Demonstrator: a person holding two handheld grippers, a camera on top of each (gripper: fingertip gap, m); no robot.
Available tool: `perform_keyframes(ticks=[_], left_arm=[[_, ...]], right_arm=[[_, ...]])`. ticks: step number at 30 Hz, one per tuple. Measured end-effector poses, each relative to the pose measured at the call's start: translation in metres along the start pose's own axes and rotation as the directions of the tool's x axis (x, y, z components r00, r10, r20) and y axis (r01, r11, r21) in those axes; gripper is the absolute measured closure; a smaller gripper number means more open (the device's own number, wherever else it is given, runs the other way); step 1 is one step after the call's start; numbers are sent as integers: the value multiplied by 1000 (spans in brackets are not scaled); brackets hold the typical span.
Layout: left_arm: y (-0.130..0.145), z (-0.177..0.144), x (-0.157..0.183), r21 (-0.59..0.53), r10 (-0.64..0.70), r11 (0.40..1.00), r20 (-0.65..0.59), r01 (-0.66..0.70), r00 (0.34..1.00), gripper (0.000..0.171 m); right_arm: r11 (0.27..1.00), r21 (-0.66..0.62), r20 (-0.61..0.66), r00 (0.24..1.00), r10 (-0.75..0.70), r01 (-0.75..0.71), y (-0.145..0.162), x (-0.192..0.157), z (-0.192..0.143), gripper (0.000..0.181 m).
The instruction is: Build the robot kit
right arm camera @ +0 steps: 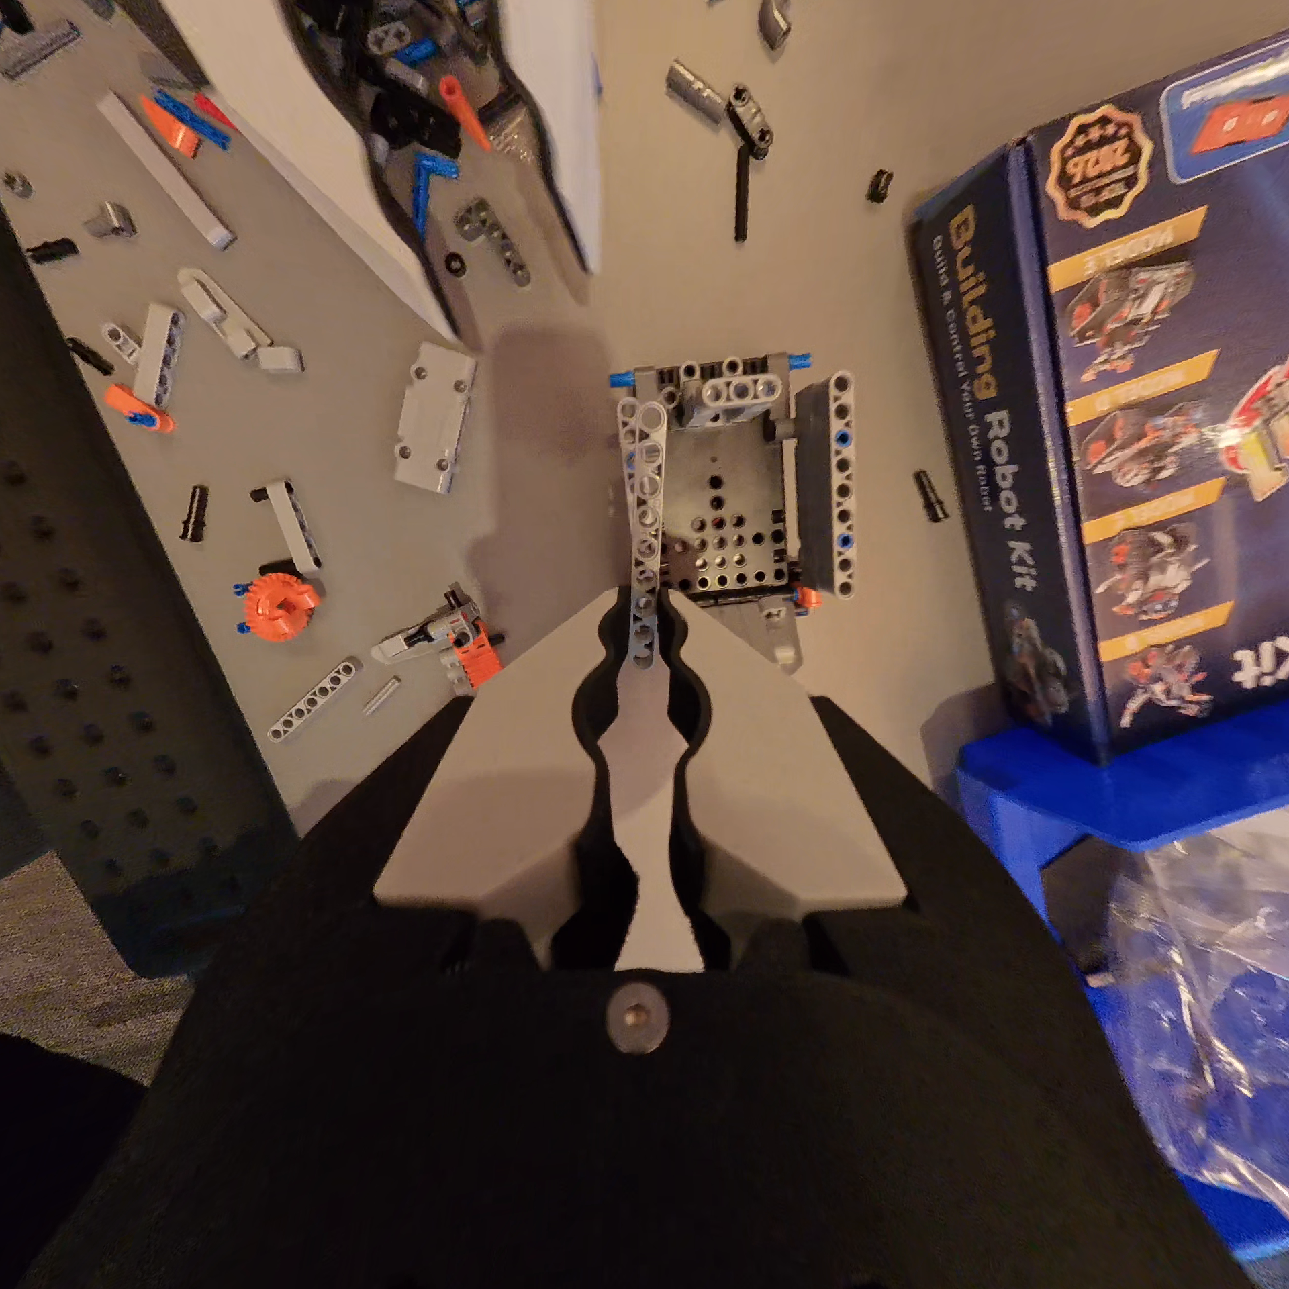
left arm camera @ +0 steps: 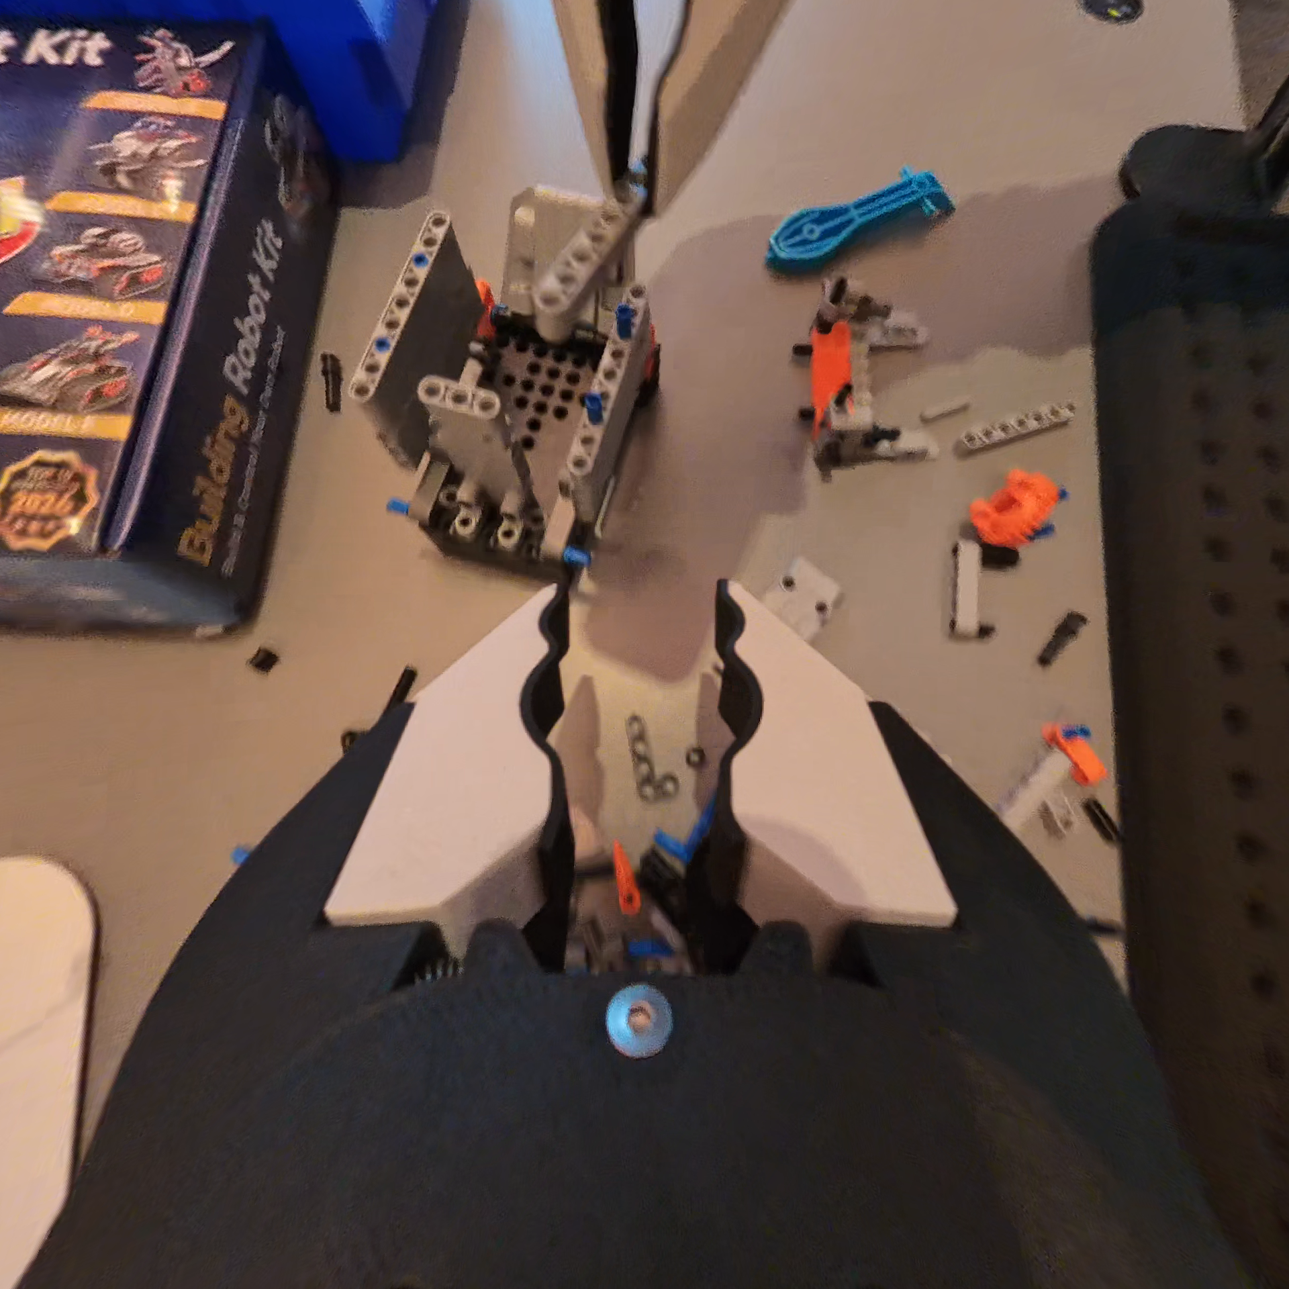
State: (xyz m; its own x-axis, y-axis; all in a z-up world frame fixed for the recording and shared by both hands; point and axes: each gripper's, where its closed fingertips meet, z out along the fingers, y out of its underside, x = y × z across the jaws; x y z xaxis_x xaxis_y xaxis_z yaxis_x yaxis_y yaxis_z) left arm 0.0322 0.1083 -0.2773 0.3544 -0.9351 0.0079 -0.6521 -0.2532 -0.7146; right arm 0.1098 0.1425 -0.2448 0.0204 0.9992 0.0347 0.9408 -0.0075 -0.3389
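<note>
Grey-and-black holed model [right arm camera: 732,488] with blue pins, orange gear [right arm camera: 280,605] (toothed), dark-blue box [right arm camera: 1116,432], beige table [right arm camera: 558,209]

A hobby building corner, likely in a home: a beige surface [right arm camera: 823,209] strewn with loose beams and pins (grey, black, orange), a half-built model [right arm camera: 732,488] just ahead of the right tongs [right arm camera: 645,614], a dark-blue kit box [right arm camera: 1116,418] to their right
</note>
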Motion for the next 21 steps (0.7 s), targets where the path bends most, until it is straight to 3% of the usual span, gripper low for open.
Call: perform_keyframes(ticks=[7,16,18,21], left_arm=[[-16,46,-7,-1,5,1000,-1,-5,1000,132],[-23,57,-11,47,-40,998,-55,42,998,154],[-23,60,-12,52,-21,998,-42,23,999,165],[-24,59,-12,57,-16,998,-52,19,999,165]], right_arm=[[999,44,35,999,2,-3,10,0,21,176],[999,34,50,998,-30,28,10,2,26,176],[999,25,42,999,-26,25,10,3,26,176],[1000,24,54,998,-21,19,10,5,25,176]])
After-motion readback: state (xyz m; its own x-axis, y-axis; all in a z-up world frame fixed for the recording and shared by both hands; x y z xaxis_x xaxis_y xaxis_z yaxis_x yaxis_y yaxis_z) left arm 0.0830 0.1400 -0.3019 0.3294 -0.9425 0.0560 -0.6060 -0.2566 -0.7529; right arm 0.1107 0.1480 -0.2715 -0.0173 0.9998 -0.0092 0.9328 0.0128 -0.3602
